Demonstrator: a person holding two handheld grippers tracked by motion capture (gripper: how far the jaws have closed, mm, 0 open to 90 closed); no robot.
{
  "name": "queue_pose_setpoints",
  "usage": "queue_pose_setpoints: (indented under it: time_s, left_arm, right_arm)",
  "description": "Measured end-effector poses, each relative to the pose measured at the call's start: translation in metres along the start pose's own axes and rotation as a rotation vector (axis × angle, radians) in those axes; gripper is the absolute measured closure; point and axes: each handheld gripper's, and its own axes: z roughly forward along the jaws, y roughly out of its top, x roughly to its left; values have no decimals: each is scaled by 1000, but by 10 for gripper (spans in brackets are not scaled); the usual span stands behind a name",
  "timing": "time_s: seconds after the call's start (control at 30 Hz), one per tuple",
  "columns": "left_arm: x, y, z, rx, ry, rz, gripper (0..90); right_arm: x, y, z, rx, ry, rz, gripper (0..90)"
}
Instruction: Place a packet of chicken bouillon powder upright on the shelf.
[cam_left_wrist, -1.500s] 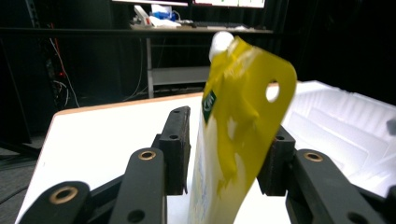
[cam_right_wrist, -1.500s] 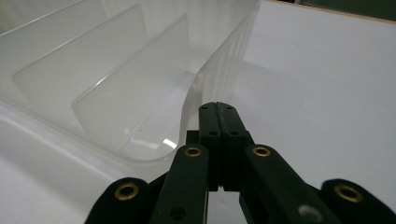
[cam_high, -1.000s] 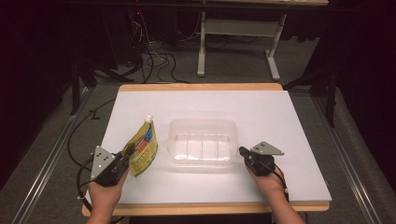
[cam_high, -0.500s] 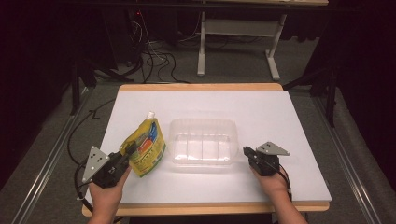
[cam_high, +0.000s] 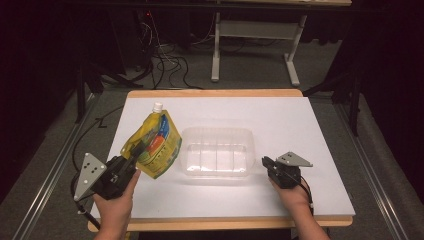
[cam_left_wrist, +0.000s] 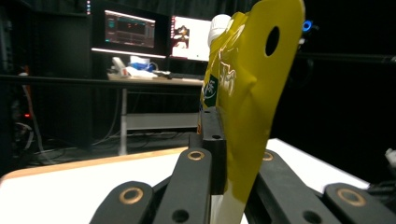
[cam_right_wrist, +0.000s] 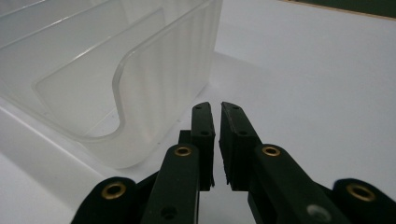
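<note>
Yellow spouted pouch (cam_high: 156, 142), white cap, tilted, lifted beside clear tub (cam_high: 217, 156)

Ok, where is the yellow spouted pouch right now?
In the high view the yellow pouch is at the table's left side, clamped in the left gripper and tilted, just left of the clear plastic tub.

Bench (cam_high: 310, 125): a white rectangular top with a light wooden edge along its far and near sides. A clear, ribbed plastic tray (cam_high: 217, 158) rests directly on it near the centre, open side up, its short wall just beside bare white surface.
</note>
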Motion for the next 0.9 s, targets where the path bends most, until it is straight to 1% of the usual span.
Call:
queue_pose_setpoints:
  time_s: [0.1, 0.2, 0.23, 0.27, 0.3, 0.33, 0.37, 0.4, 0.43, 0.47, 0.57, 0.63, 0.7, 0.77, 0.8, 0.9]
  left_arm:
    - [-11, 0, 12, -12, -6, -19, 900]
    - [-20, -4, 27, -17, -18, -51, 900]
    - [-20, -4, 27, -17, -18, -51, 900]
    - [-26, -8, 37, -16, -21, -62, 900]
    - [-29, -10, 42, -16, -26, -67, 900]
    - [-29, -10, 42, -16, -26, -67, 900]
    - [-34, -13, 51, -13, -28, -77, 900]
    - [-37, -15, 55, -12, -28, -77, 900]
    - [-37, -15, 55, -12, -28, -77, 900]
    - [-42, -18, 63, -10, -25, -78, 900]
    - [-48, -24, 74, -5, -21, -86, 900]
    - [-50, -25, 77, -3, -18, -88, 900]
    - [-54, -31, 84, -2, 0, -89, 900]
    - [-58, -35, 90, -4, 15, -103, 900]
    - [-59, -36, 92, -3, 21, -101, 900]
    - [-63, -41, 98, 0, 28, -104, 900]
  right_arm:
    - [-1, 0, -1, -5, 0, 4, 851]
    - [-1, 1, -2, -10, 1, 7, 851]
    - [-1, 1, -2, -10, 1, 7, 851]
    - [-2, 0, -2, -9, 2, 9, 851]
    - [-2, 0, -3, -11, 3, 9, 852]
    - [-2, 0, -3, -14, 2, 9, 851]
    - [-2, 1, -4, -14, 2, 9, 852]
    - [-2, 1, -4, -13, 3, 11, 851]
    - [-2, 1, -4, -13, 3, 11, 851]
    - [-3, 1, -5, -19, 4, 11, 852]
    - [-4, 1, -6, -20, 2, 15, 852]
    - [-5, 1, -6, -23, 4, 14, 852]
    - [-5, 1, -6, -25, 3, 16, 852]
    - [-5, 1, -6, -25, 4, 14, 852]
    - [-5, 1, -6, -25, 5, 14, 852]
    - [-5, 1, -6, -26, 6, 14, 852]
